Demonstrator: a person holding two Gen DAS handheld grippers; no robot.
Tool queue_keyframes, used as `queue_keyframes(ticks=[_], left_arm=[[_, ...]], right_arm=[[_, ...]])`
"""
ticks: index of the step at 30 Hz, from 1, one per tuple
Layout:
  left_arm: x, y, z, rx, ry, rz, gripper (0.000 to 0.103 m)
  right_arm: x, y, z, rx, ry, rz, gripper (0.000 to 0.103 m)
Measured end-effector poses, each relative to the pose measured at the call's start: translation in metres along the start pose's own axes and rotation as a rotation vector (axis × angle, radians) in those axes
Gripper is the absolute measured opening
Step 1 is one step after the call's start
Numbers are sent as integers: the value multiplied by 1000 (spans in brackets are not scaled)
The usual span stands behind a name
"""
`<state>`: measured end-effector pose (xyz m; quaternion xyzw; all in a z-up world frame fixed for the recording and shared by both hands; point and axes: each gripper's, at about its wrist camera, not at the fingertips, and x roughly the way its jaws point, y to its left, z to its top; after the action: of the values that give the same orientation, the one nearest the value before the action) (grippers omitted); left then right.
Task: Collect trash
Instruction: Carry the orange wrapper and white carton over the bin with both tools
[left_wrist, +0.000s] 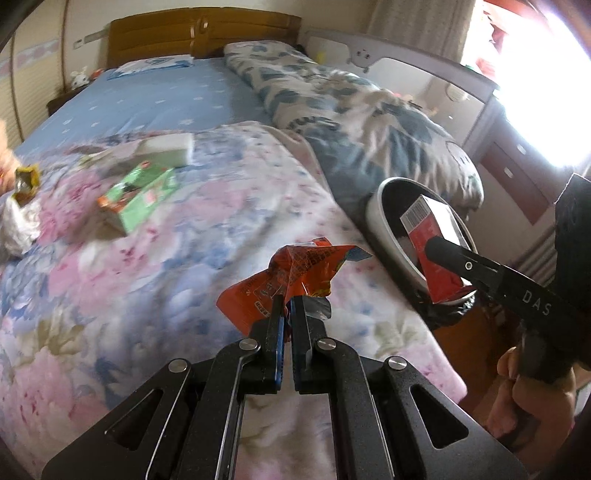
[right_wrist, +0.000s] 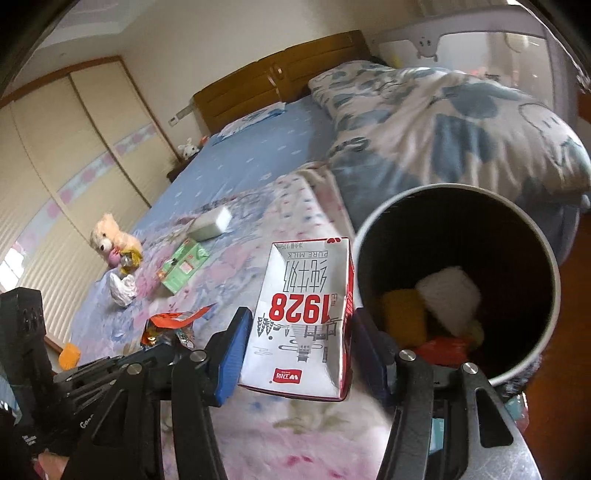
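My left gripper (left_wrist: 288, 301) is shut on a crumpled orange snack wrapper (left_wrist: 295, 269) and holds it above the floral blanket; the wrapper also shows in the right wrist view (right_wrist: 170, 323). My right gripper (right_wrist: 299, 325) is shut on a red and white milk carton (right_wrist: 306, 317), held beside the rim of the white trash bin (right_wrist: 546, 243). In the left wrist view the carton (left_wrist: 432, 236) sits over the bin (left_wrist: 376, 214). The bin holds white, yellow and red scraps. A green carton (left_wrist: 144, 195), a white box (left_wrist: 170, 147) and crumpled white and gold wrappers (left_wrist: 22, 206) lie on the bed.
A folded blue-patterned quilt (left_wrist: 354, 114) lies along the right side of the bed. A teddy bear (right_wrist: 110, 236) sits near the left edge. A wooden headboard (left_wrist: 199, 33) is at the back. A dresser (left_wrist: 509, 162) stands behind the bin. An orange object (right_wrist: 69, 355) lies beyond the bed's left edge.
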<state>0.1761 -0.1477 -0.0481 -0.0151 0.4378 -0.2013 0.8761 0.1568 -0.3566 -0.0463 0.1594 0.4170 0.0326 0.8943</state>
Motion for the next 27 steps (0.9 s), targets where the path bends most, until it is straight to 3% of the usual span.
queue_keyframes(ticks=[14,27], left_arm=[[19,-61,23,113,8,-48,3],[35,-98,37,175,17,-80,3]], right_arm=[[-27,-62,4,95,-40,-58,57],[-31,-93,12,138,-53,-80,57]])
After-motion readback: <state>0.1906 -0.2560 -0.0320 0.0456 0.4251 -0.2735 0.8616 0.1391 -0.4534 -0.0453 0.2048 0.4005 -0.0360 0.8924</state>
